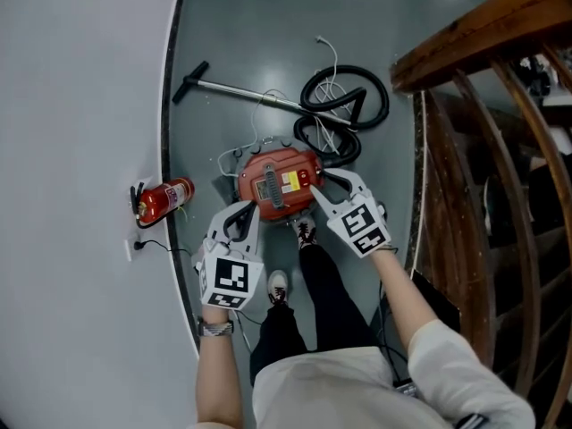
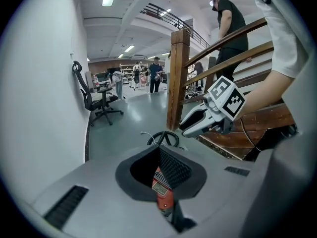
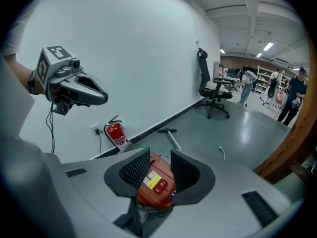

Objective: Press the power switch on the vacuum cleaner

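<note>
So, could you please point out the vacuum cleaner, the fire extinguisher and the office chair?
vacuum cleaner (image 1: 279,184), head view, top of red body.
fire extinguisher (image 1: 168,197), head view, red cylinder.
office chair (image 3: 216,94), right gripper view, seat.

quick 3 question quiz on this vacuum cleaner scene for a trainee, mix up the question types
1. True or false: the right gripper is closed on the vacuum cleaner.
2. What stands against the white wall? A) fire extinguisher B) bucket C) broom
3. What colour is the vacuum cleaner's body?
Key: 1 false, its jaws stand apart with nothing held. 2 A. 3 red.
</note>
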Action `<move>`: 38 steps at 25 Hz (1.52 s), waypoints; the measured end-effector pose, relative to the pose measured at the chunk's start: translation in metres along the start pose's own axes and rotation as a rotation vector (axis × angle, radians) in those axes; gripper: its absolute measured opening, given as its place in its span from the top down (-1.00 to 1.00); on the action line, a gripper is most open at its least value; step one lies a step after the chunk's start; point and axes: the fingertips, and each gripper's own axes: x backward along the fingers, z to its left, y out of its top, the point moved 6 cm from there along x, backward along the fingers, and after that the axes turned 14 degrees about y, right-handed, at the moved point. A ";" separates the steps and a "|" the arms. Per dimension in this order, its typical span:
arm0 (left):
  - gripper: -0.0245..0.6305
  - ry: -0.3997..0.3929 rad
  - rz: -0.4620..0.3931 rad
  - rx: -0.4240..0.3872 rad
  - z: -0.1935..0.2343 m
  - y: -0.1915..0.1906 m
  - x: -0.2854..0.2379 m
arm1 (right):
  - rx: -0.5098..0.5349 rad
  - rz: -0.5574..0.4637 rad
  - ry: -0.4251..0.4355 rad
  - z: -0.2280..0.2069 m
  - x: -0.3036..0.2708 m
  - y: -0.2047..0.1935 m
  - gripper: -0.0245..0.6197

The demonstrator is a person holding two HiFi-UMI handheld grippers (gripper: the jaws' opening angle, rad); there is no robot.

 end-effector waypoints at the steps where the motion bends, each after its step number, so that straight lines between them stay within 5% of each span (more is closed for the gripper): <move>1: 0.93 0.000 0.009 0.003 -0.001 -0.003 -0.004 | -0.005 0.009 0.001 -0.003 -0.006 -0.005 0.52; 16: 0.93 -0.048 0.038 0.007 -0.018 -0.026 -0.051 | -0.108 0.157 0.033 -0.050 -0.081 -0.083 0.50; 38: 0.93 0.028 0.121 0.056 -0.004 -0.060 -0.069 | -0.152 0.315 0.091 -0.069 -0.142 -0.136 0.49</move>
